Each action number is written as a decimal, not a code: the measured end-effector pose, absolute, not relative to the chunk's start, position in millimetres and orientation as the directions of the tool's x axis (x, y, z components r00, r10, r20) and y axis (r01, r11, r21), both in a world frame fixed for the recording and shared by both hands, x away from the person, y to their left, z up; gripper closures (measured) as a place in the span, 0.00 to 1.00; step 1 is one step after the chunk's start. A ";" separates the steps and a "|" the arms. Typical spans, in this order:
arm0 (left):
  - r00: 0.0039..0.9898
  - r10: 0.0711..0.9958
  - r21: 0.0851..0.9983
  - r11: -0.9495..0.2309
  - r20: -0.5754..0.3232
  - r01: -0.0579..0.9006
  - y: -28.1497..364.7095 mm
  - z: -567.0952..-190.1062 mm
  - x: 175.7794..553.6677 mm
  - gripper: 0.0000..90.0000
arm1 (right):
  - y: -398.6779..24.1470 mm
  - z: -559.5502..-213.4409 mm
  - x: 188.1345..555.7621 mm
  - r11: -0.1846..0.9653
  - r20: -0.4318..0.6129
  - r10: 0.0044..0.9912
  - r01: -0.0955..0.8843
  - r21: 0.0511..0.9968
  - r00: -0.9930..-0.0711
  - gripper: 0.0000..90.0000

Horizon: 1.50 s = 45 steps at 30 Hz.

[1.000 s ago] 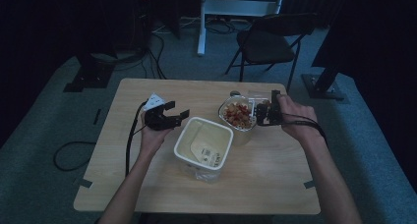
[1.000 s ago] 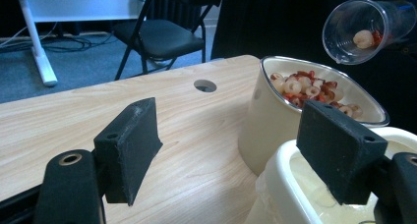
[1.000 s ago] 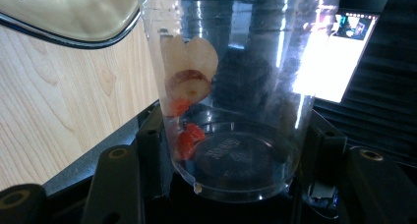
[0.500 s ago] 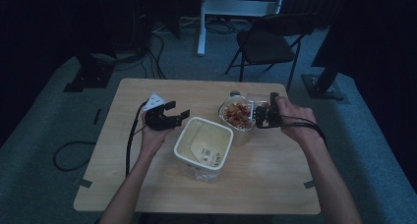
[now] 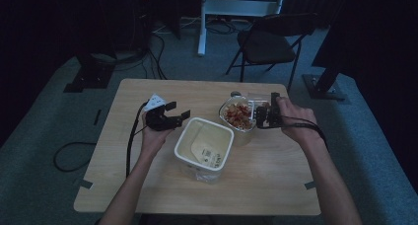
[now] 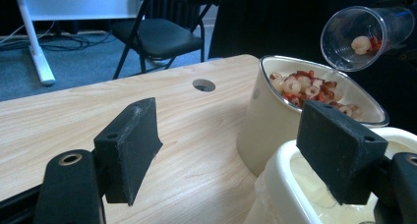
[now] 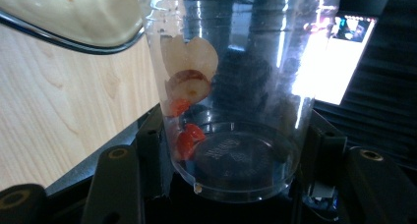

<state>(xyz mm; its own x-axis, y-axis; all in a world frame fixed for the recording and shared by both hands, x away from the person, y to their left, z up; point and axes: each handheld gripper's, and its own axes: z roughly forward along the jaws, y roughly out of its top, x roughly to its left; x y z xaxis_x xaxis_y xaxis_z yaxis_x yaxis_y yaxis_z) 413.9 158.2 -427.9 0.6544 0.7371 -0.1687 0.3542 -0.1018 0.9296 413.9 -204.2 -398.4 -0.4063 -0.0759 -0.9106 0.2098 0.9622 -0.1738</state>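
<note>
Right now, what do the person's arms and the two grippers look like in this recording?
Both forearms are bare, no sleeves in view. The left gripper is black, with a grey three-cornered plate on top and a black cable trailing back along the arm. Its jaws are blocky black pads with a matte, foam-like surface, on arms with brass-ringed screw holes. The right gripper is black too, with a thin black cable over the wrist.

Right gripper [image 5: 262, 116] with its clear plastic cup [image 5: 253, 110] shifted slightly left since a second ago, cup mouth closer over the bowl of cereal [image 5: 237, 116], person's right hand [image 5: 293, 120] drawn in a little toward the bowl
</note>
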 end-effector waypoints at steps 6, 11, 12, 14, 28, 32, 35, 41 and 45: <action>0.657 0.736 0.928 -0.110 -0.164 0.356 156.7 -428.0 414.4 0.27 | -202.0 -404.5 412.8 0.955 -0.900 -0.118 0.200 -0.218 -0.419 0.47; 0.657 0.736 0.928 -0.109 -0.165 0.355 156.2 -427.8 414.4 0.27 | -201.6 -404.1 413.4 0.958 -0.902 -0.106 0.200 -0.206 -0.418 0.47; 0.657 0.735 0.929 -0.108 -0.165 0.354 156.6 -427.6 414.3 0.27 | -201.6 -404.2 413.4 0.957 -0.902 -0.111 0.200 -0.211 -0.418 0.47; 0.655 0.736 0.929 -0.104 -0.168 0.356 156.9 -427.6 414.4 0.27 | -204.1 -397.6 413.9 0.969 -0.908 -0.032 0.210 -0.131 -0.419 0.47; 0.655 0.736 0.927 -0.106 -0.171 0.360 156.5 -429.5 415.1 0.27 | -201.3 -396.5 413.4 0.970 -0.864 0.213 0.208 0.129 -0.457 0.47; 0.654 0.737 0.928 -0.102 -0.172 0.359 157.0 -428.8 414.6 0.27 | -199.1 -394.1 412.0 0.962 -0.845 0.260 0.201 0.186 -0.466 0.47; 0.654 0.737 0.928 -0.103 -0.170 0.358 157.3 -428.5 414.1 0.27 | -197.7 -394.3 411.9 0.957 -0.835 0.282 0.199 0.211 -0.472 0.47; 0.650 0.740 0.927 -0.103 -0.171 0.361 158.8 -430.0 414.4 0.27 | -195.3 -396.3 411.7 0.925 -0.786 0.379 0.205 0.319 -0.488 0.47; 0.649 0.741 0.927 -0.101 -0.173 0.362 158.3 -430.4 414.7 0.27 | -196.7 -397.8 412.1 0.902 -0.749 0.431 0.210 0.378 -0.503 0.47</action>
<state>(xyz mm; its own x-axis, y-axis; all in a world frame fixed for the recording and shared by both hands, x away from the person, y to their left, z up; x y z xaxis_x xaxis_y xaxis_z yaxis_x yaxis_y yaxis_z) 414.7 158.3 -430.4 0.6490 0.7409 -0.1730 0.3620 -0.1007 0.9267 412.1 -196.7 -397.8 -0.5035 0.4310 -0.7489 0.2099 0.9018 0.3778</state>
